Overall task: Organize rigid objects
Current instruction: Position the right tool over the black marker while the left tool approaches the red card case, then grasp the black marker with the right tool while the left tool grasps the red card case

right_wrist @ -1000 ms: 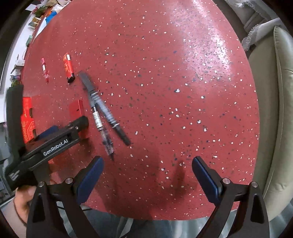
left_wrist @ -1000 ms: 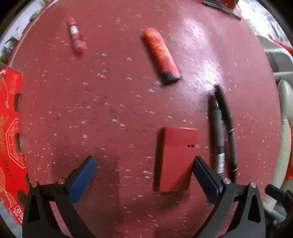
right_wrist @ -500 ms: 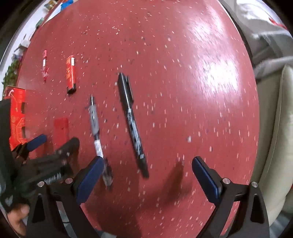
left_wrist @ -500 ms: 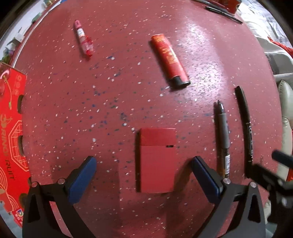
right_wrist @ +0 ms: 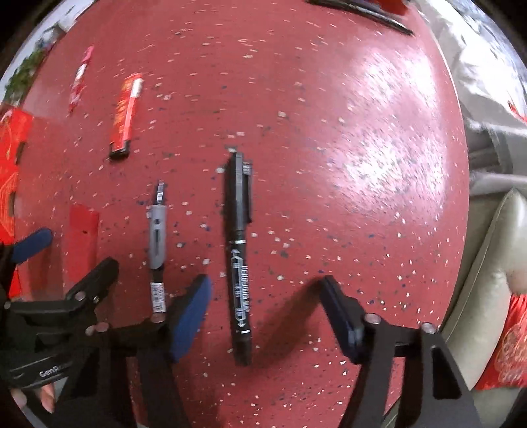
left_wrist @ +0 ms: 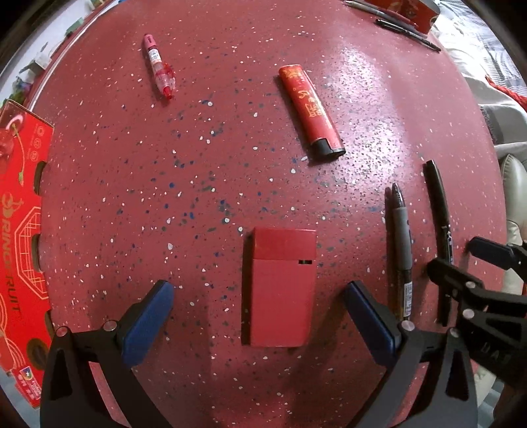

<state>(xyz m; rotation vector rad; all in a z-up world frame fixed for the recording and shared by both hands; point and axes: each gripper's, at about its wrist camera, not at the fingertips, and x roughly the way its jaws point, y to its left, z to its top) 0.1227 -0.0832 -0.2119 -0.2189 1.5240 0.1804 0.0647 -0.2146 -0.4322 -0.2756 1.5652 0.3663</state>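
On the red speckled table, a flat red box [left_wrist: 280, 286] lies between the open fingers of my left gripper [left_wrist: 260, 312]. A red lighter [left_wrist: 309, 110] and a pink correction-tape pen [left_wrist: 158, 66] lie farther off. A grey pen [left_wrist: 400, 240] and a black marker [left_wrist: 439, 227] lie to the right. In the right wrist view the black marker [right_wrist: 240, 243] lies between the open fingers of my right gripper [right_wrist: 266, 309], and the grey pen [right_wrist: 157, 237] lies just left of the left finger. Both grippers are low over the table and empty.
A red fruit carton [left_wrist: 19, 224] stands at the table's left edge. More pens [left_wrist: 406, 29] and a red box lie at the far edge. A beige cushion [right_wrist: 487, 283] sits off the table's right side. My left gripper [right_wrist: 49, 296] shows in the right wrist view.
The left gripper has shifted so the red box is centred between its fingers. The right gripper has swung left and lowered around the black marker, its fingers now closer together.
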